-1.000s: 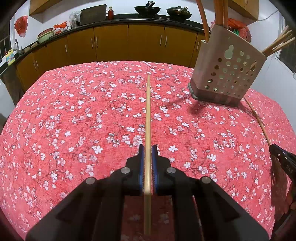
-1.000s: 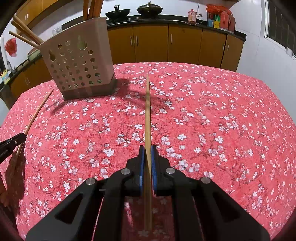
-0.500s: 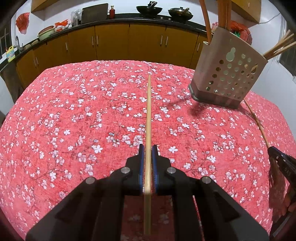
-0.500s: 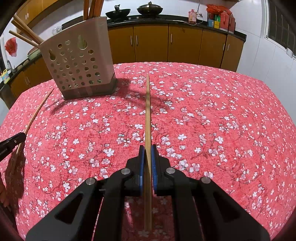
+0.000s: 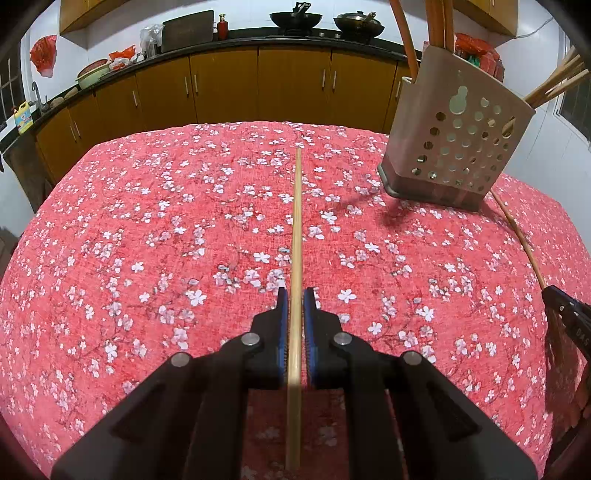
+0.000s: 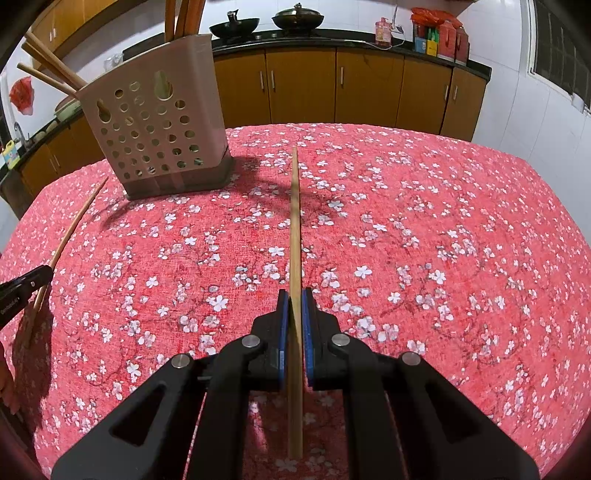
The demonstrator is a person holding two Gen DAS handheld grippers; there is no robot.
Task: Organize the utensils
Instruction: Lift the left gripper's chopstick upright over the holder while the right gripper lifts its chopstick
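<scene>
The perforated utensil holder [image 5: 456,147] stands on the red floral tablecloth [image 5: 147,240]. To its left, the left gripper [image 5: 295,310] has its jaws narrowed onto a pale chopstick [image 5: 296,229] running straight ahead. To the holder's right, the right gripper [image 6: 293,308] clamps a darker chopstick [image 6: 294,229] the same way. Only the left view shows a red bottle [image 5: 221,29] on the counter behind the holder; only the right view shows red packages [image 6: 439,33] there and a window
</scene>
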